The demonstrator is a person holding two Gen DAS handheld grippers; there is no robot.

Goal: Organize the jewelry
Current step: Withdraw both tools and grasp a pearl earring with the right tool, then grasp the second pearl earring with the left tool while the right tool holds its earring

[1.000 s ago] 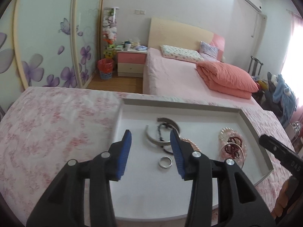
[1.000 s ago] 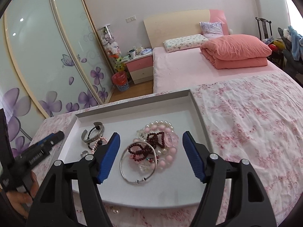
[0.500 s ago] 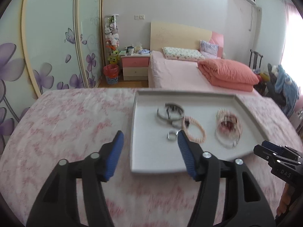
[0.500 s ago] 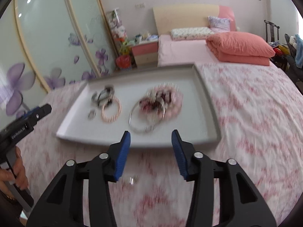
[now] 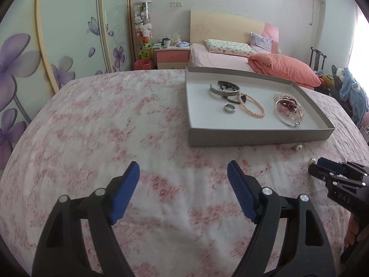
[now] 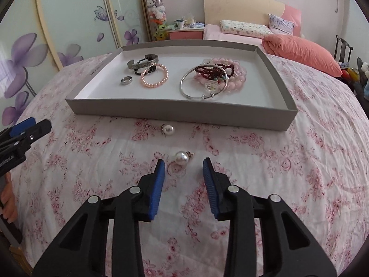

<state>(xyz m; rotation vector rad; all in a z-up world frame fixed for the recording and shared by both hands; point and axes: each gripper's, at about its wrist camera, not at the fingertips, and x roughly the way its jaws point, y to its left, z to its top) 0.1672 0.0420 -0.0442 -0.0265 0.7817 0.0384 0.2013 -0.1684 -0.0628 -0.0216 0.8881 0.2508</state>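
My right claw, closing and empty, sat low-centre just short of the nearer pearl earring. I judged it should straddle the pearl first. My left claw, opening, held nothing.

Pink-flowered white bedspread, grey tray, blue-padded jaws

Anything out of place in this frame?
Yes. Two pearl earrings lie loose on the floral bedspread outside the grey tray: one near its front wall, the other just ahead of the closing right tool.
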